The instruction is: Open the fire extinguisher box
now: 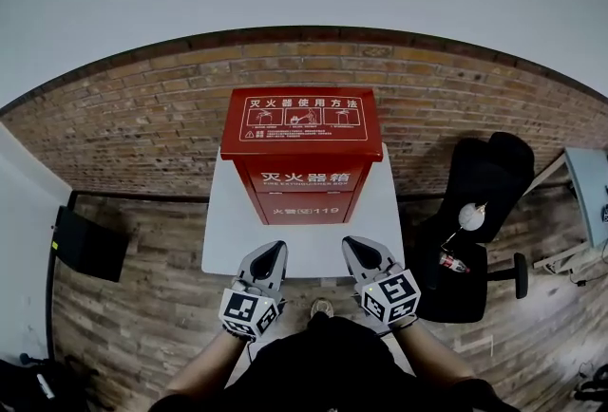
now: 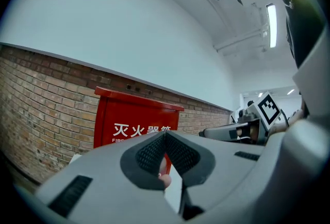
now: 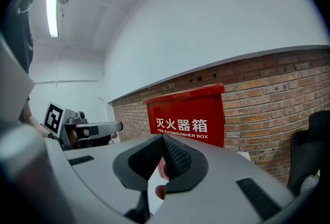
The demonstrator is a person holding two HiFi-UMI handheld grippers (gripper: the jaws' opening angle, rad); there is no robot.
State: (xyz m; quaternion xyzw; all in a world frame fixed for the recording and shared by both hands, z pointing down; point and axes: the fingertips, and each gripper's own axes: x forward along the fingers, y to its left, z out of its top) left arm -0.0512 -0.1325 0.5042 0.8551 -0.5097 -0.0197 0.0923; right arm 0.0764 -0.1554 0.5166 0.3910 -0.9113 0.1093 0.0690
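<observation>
A long red brick wall [image 1: 142,116] runs behind a brown wood floor [image 1: 133,325]. A flat white table [image 1: 223,230] stands against the wall. The tall red metal fire extinguisher box [image 1: 302,177] sits on the table's far side, right by the bricks, with its lid down. A black office chair [image 1: 484,211] is off to the right. The grey left gripper [image 1: 272,251] and grey right gripper [image 1: 354,247] hang side by side near the table's close edge, apart from the box, each with jaws pressed together on nothing
</observation>
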